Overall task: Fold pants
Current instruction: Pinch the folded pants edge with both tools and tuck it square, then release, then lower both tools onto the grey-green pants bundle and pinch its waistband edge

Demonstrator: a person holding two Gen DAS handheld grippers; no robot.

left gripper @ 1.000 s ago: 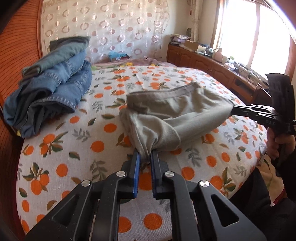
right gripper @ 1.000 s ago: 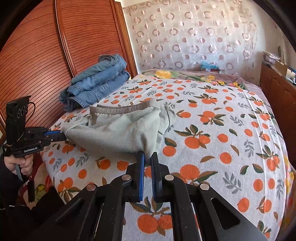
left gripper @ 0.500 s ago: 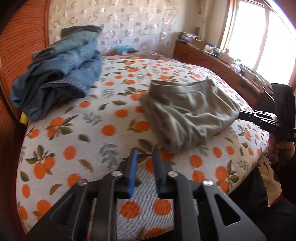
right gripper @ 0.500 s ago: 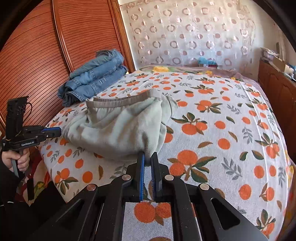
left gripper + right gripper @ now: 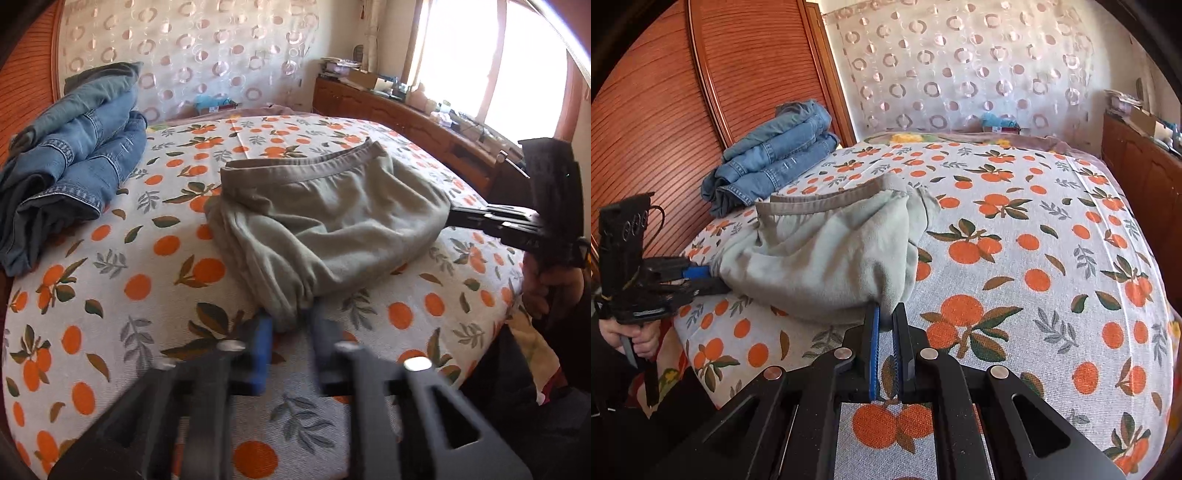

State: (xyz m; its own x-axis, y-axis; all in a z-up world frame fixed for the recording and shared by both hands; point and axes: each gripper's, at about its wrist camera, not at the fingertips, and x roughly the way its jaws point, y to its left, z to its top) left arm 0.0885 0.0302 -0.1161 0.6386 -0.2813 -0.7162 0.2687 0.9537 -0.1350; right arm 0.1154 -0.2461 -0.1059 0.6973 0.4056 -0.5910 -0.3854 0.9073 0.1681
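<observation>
The grey-green pants lie bunched on the orange-print bed sheet, waistband toward the far side; they also show in the right wrist view. My left gripper is open, its blurred jaws standing on either side of the near corner of the pants. In the right wrist view it sits at the pants' left end. My right gripper is shut on a fold at the pants' other end; in the left wrist view it meets the cloth's right edge.
A stack of folded blue jeans lies at the far left by the wooden headboard. A wooden cabinet with clutter runs along the window side. The bed's near edge is just below both grippers.
My left gripper let go of the pants, drew back, then moved in again with its jaws wider around the near corner. The right gripper kept its hold and pulled the cloth slightly toward me.
</observation>
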